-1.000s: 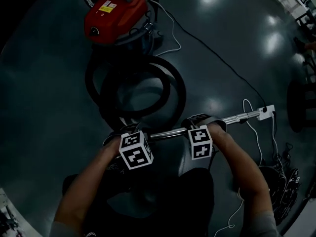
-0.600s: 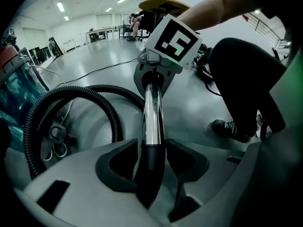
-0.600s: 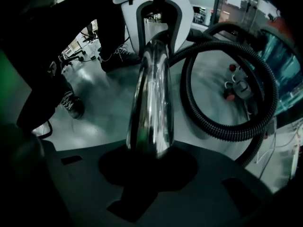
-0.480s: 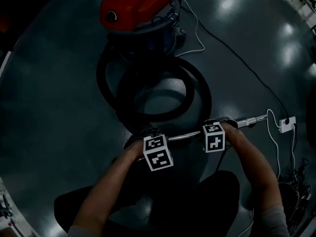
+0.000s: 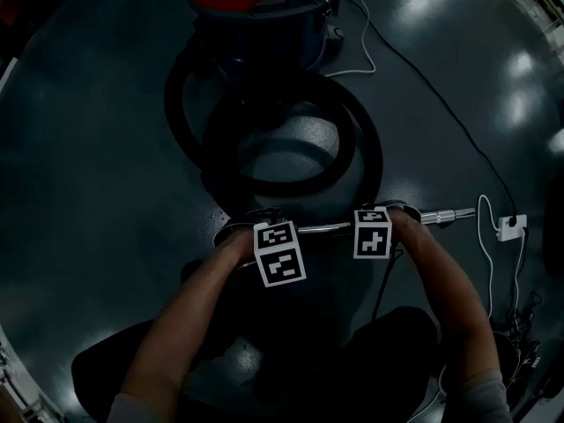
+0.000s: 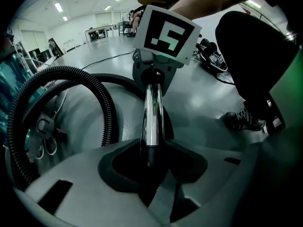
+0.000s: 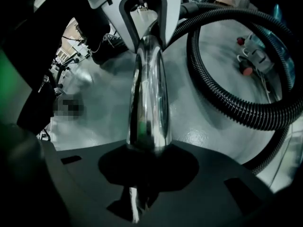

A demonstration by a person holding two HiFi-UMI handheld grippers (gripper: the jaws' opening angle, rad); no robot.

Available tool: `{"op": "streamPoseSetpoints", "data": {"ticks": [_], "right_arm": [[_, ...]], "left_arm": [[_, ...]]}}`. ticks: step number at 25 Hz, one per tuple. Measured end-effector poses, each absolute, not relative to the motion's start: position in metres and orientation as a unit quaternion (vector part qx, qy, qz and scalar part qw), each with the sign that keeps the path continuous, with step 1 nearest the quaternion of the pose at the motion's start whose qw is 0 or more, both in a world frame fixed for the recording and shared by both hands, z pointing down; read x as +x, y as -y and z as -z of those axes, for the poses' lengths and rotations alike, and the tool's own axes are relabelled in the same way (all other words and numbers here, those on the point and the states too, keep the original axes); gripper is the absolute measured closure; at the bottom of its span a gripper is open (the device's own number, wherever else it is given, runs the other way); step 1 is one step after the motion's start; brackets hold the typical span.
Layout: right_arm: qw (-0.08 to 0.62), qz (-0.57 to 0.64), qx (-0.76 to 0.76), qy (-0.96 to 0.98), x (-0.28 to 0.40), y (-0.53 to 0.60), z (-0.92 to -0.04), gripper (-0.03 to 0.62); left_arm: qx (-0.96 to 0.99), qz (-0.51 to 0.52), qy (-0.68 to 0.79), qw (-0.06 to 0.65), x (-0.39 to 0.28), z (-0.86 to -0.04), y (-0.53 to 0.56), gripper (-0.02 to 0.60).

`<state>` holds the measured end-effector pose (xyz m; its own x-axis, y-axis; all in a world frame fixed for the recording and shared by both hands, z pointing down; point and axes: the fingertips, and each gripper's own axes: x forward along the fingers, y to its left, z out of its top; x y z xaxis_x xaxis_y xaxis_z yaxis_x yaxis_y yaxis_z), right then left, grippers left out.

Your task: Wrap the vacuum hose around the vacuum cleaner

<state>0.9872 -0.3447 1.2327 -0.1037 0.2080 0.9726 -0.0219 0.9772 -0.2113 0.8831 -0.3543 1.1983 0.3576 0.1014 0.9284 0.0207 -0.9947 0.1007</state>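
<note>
The fingers of my left gripper (image 6: 150, 161) have just been closing on the chrome tube (image 6: 152, 110), which is lying between them, and they seem to be gripping it now near its dark end. The fingers of my right gripper (image 7: 147, 167) are clamping the same tube further along. I am holding it with both, I think, so that this long rigid piece is not swinging. It is lying level, low over the floor (image 5: 106, 192). The vacuum hose (image 5: 368, 152) is resting in loose loops beyond the tube, just beside the vacuum cleaner (image 5: 264, 25), not yet around it.
</note>
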Motion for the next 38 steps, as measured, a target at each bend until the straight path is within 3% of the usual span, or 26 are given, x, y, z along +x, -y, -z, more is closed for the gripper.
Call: {"op": "streamPoseSetpoints", "data": {"ticks": [19,23,38], "right_arm": [[0.661,-0.097,0.037,0.743,0.991,0.342,-1.230,0.433],[0.639,-0.117,0.071,0.757,0.999,0.348,-1.224,0.382],[0.501,-0.245,0.155,0.816,1.008,0.349,-1.196,0.382]], "left_arm": [[0.822,-0.567,-0.056,0.008,0.882,-1.214,0.342,0.425],[0.814,-0.578,-0.058,-0.003,0.878,-1.219,0.341,0.425],[0.808,-0.583,-0.077,0.041,0.880,-1.218,0.337,0.423]]}}
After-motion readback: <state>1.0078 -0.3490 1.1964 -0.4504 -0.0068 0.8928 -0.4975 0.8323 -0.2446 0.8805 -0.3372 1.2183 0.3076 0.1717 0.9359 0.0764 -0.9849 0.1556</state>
